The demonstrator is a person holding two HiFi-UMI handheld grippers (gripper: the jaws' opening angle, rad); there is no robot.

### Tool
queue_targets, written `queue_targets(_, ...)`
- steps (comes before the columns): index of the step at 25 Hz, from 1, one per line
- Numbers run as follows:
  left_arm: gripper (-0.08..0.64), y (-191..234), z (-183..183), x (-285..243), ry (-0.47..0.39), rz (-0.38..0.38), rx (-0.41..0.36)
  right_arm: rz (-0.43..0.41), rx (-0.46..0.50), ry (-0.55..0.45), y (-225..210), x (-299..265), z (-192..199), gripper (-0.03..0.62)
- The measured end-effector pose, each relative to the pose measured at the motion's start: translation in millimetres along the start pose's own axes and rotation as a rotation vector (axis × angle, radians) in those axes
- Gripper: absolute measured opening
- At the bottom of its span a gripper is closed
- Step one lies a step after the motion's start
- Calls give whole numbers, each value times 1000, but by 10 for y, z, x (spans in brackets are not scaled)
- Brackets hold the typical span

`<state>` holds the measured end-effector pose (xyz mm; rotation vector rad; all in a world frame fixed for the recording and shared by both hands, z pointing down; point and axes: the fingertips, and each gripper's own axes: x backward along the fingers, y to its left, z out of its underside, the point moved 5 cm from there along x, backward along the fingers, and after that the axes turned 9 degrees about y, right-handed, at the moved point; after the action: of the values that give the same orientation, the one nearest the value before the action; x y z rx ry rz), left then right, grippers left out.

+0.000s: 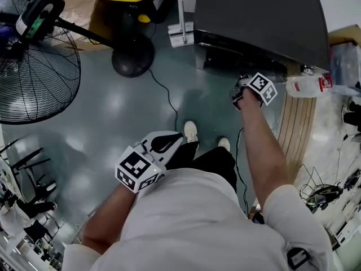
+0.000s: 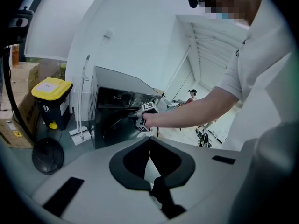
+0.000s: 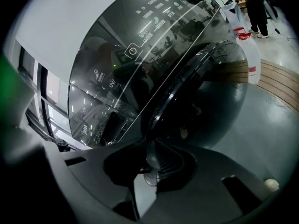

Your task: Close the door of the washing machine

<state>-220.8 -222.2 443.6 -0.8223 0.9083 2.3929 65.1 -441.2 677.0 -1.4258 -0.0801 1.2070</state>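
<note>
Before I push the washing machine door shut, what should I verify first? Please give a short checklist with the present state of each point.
1. The door closed: not ok, it appears ajar.
2. The right gripper at the door's rim: ok.
3. Its fingers pressing on the rim: cannot tell.
4. The left gripper held back from the machine, fingers together, nothing between them: ok.
5. Nothing caught behind the door: cannot tell, too dark.

Washing machine (image 1: 259, 21), fan (image 1: 132, 55) on floor (image 1: 113, 112)
</note>
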Motion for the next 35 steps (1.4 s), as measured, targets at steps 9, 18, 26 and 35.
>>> queue_targets(9,17,41,-53,-63,9,16,9,-22,-31,-37,31,-31,-36,69)
queue_targets(18,17,-13,-18,-135,18,25,6,-41,-28,-25,14,-33,-30,69)
queue_targets(26,17,-249,30,-214,4,9,8,-59,62,43,-6,56,11,43)
queue_targets(35,17,-744,-42,-430,-40,4,-12,-77,204,157,-44,645,222,43)
